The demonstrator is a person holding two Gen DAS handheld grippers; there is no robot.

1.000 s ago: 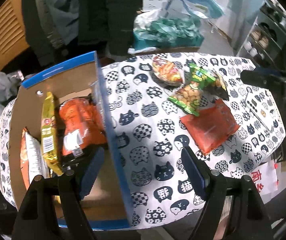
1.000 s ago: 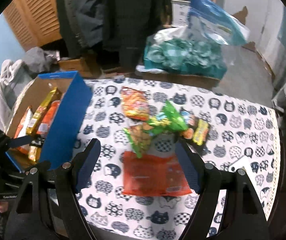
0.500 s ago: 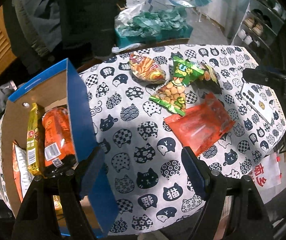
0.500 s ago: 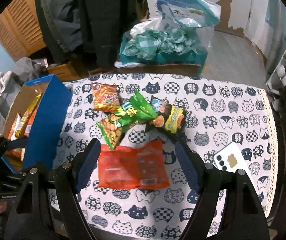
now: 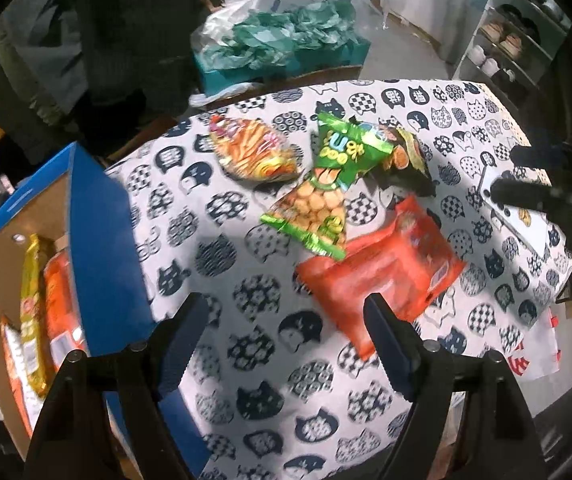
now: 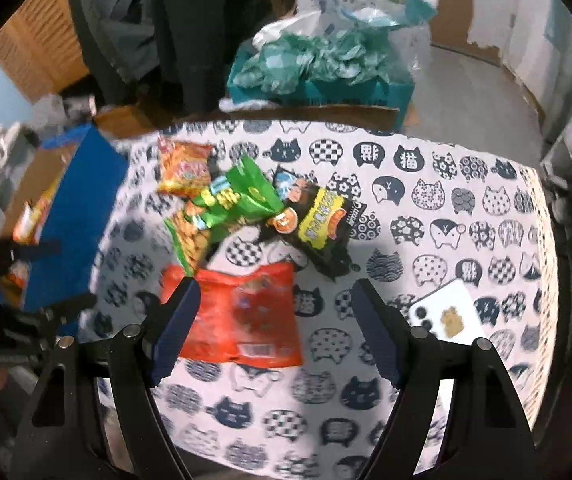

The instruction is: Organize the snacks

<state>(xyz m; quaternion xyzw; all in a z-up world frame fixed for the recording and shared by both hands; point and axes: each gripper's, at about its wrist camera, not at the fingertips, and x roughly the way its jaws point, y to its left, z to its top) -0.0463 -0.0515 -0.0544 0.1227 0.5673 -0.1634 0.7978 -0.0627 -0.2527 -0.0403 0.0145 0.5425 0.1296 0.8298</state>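
Five loose snack packs clustered mid-table on the cat-print tablecloth point(image 6: 426, 208). Flat glossy red-orange foil pouch point(image 6: 245, 316) nearest; crinkly green biscuit bag point(image 6: 189, 236) and bright green puffed bag point(image 6: 241, 196) overlap behind it; orange-yellow noodle-snack pack point(image 6: 183, 168) far left, black-and-yellow pack point(image 6: 322, 220) right. Blue-walled cardboard box point(image 5: 97, 248) at left holds gold and orange packs. White phone point(image 6: 446, 316) near right. Left gripper point(image 5: 286, 340) wide open, empty. Right gripper point(image 6: 273, 328) wide open, empty, above the red pouch.

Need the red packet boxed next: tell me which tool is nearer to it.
Right. The right tool hangs open directly over the red packet; the left tool is open beside it, nearer the blue box.
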